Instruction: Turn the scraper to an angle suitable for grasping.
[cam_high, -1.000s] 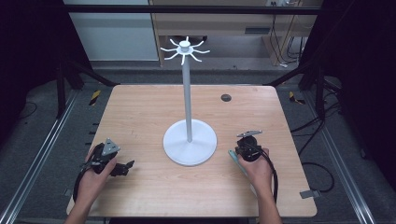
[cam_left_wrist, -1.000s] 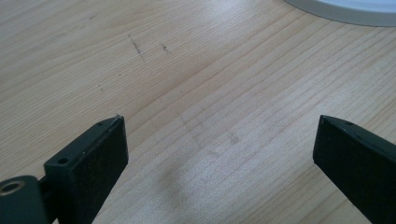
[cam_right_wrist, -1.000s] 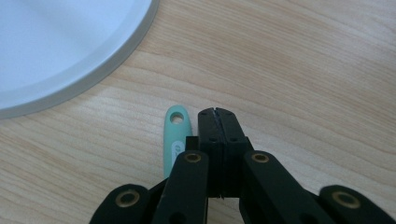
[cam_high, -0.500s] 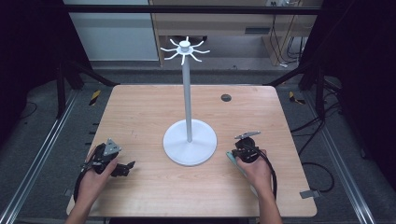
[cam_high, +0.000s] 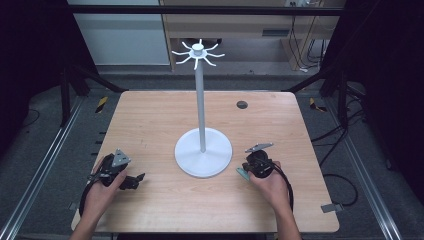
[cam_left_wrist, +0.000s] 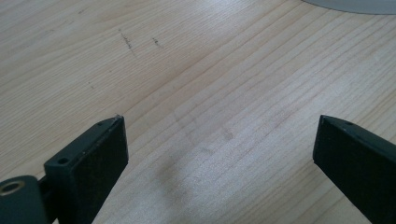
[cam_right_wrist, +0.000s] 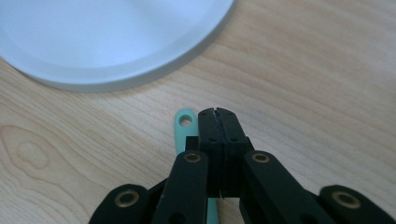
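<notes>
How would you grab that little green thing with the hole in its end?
The green strip lies flat on the table, beside the shut right claw, near the white stand base. I would probably open the claw, come straight down from above, and pinch its two long edges just behind the hole, since it is thin and narrow.

One white stand (cam_high: 202, 150), one teal strip (cam_right_wrist: 183, 126), two grippers

- teal strip (cam_right_wrist: 183, 125): lower part hidden under right gripper (cam_right_wrist: 217, 113) jaws, can't tell its full shape
- white stand base (cam_right_wrist: 107, 42): cropped by frame top/left in right gripper view
- small dark disc (cam_high: 242, 104) on table: too small to ID
</notes>
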